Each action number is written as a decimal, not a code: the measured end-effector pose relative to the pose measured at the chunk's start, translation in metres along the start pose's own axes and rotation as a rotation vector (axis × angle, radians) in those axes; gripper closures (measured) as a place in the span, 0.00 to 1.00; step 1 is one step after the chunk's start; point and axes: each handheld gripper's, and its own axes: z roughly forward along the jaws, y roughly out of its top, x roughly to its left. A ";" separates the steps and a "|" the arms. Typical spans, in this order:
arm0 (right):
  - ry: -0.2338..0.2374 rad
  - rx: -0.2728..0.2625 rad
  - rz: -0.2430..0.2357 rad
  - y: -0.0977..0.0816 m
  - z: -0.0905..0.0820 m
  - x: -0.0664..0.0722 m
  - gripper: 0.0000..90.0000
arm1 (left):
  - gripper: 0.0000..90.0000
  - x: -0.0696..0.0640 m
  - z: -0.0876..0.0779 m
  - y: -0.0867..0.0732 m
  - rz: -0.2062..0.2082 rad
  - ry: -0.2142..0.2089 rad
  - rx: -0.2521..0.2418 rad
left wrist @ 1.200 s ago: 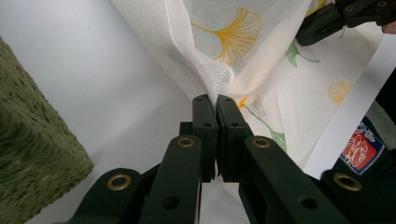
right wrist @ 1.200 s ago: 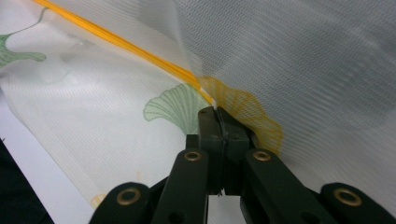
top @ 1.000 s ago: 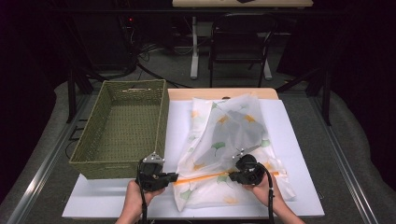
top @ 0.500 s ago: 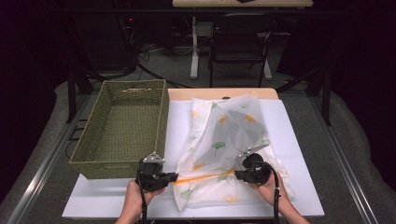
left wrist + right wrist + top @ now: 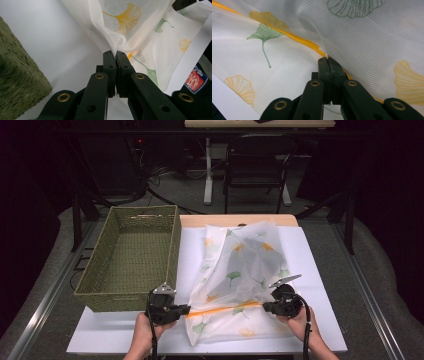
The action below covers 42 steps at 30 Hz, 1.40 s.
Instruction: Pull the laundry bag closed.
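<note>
folding a sheer leaf-print cloth [image 5: 245, 270] on the worktop [image 5: 310, 270]
both jaws clamp its orange-striped near fold: left hand-held gripper [image 5: 186, 309] at the left end, right hand-held gripper [image 5: 266, 307] at the right. light, limp, slippery; best held at that hem, beside the basket [image 5: 132, 255].

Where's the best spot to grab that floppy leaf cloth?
Probably its orange-striped edge, coming in level from each end. The cloth is thin and limp, so only an edge gives a pinchable fold. The left claw and right claw grip there.
</note>
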 end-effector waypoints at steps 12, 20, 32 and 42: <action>-0.008 -0.009 0.012 0.000 -0.004 -0.004 1.00 | 0.98 0.000 0.001 0.000 0.002 0.003 0.006; -0.035 -0.006 0.028 -0.005 -0.007 -0.013 1.00 | 0.98 0.001 0.001 0.000 -0.001 0.004 0.010; -0.056 -0.013 0.058 -0.015 -0.016 -0.027 1.00 | 0.98 0.001 0.002 0.000 -0.003 0.007 0.009; -0.074 -0.018 0.061 -0.016 -0.016 -0.030 1.00 | 0.98 0.001 0.002 0.000 0.000 0.005 0.009</action>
